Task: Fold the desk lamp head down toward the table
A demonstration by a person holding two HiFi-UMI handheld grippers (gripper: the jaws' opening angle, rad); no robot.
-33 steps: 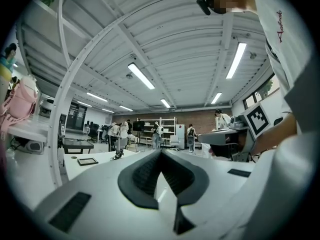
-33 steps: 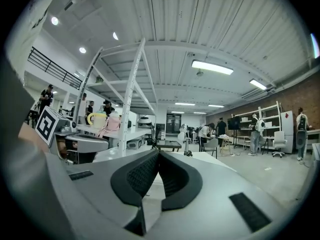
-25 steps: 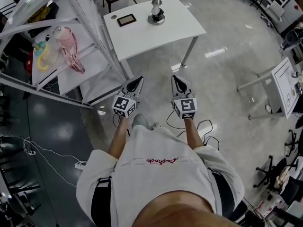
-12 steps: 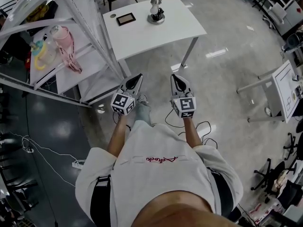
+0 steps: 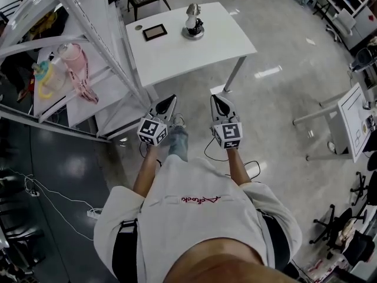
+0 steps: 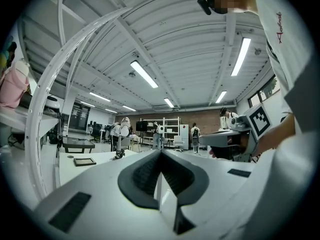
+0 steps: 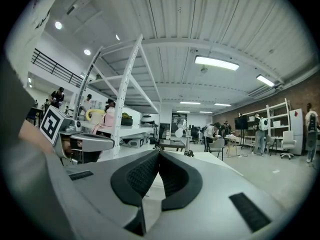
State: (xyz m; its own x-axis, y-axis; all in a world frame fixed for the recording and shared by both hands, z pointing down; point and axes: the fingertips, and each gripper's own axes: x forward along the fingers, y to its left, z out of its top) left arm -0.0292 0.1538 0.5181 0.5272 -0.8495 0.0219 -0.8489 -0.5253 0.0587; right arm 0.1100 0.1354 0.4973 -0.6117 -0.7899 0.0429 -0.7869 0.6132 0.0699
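Left tongs (image 5: 172, 98) and right tongs (image 5: 215, 98) nearer the white table (image 5: 177, 55) than before.

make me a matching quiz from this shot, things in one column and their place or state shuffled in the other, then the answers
Things:
1. desk lamp
2. pink bottle
3. left gripper
4. dark flat panel

Places or states:
a. on a shelf of the metal rack
b. lying on the white table, left of the lamp in the head view
c. jaws together, nothing between them
d. standing near the table's far edge

Pairs: 1-d, 2-a, 3-c, 4-b
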